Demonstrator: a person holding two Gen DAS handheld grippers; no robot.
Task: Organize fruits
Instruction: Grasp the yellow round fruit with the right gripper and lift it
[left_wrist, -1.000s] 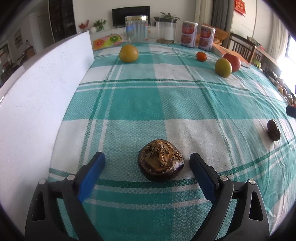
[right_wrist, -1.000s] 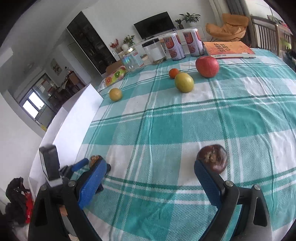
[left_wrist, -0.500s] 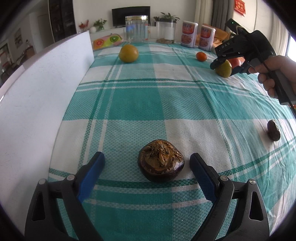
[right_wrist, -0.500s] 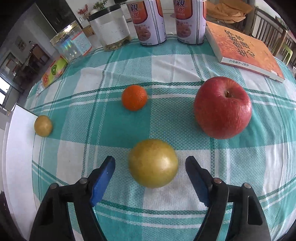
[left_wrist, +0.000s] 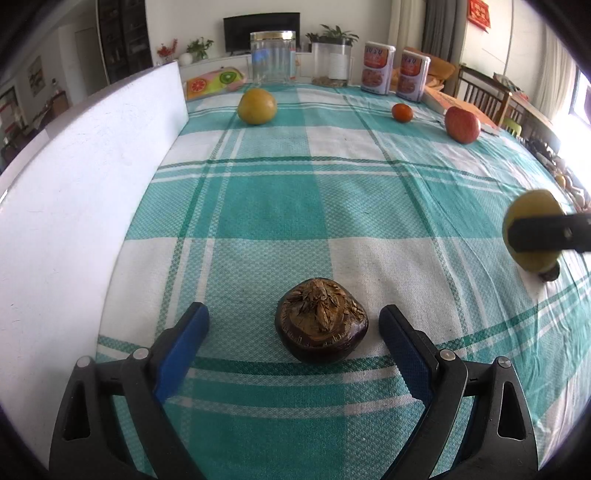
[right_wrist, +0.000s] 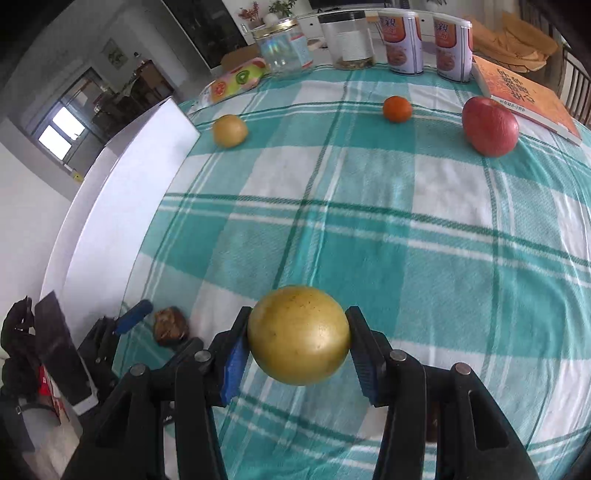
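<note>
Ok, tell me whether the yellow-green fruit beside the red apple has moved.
Yes. The yellow-green fruit left the red apple and sits nearer the camera, gripped in the right gripper.

White walls enclose a daylit living room. A dark television (left_wrist: 261, 36) sits at the far wall, potted plants (left_wrist: 334, 36) beside it. Wooden chairs (left_wrist: 482, 92) stand at far right near a bright window (left_wrist: 581, 99); a dark cabinet (left_wrist: 123, 40) stands far left.

Far edge of the table's got two cans (right_wrist: 402, 40), two jars (right_wrist: 284, 46) and an orange book (right_wrist: 524, 92).
</note>
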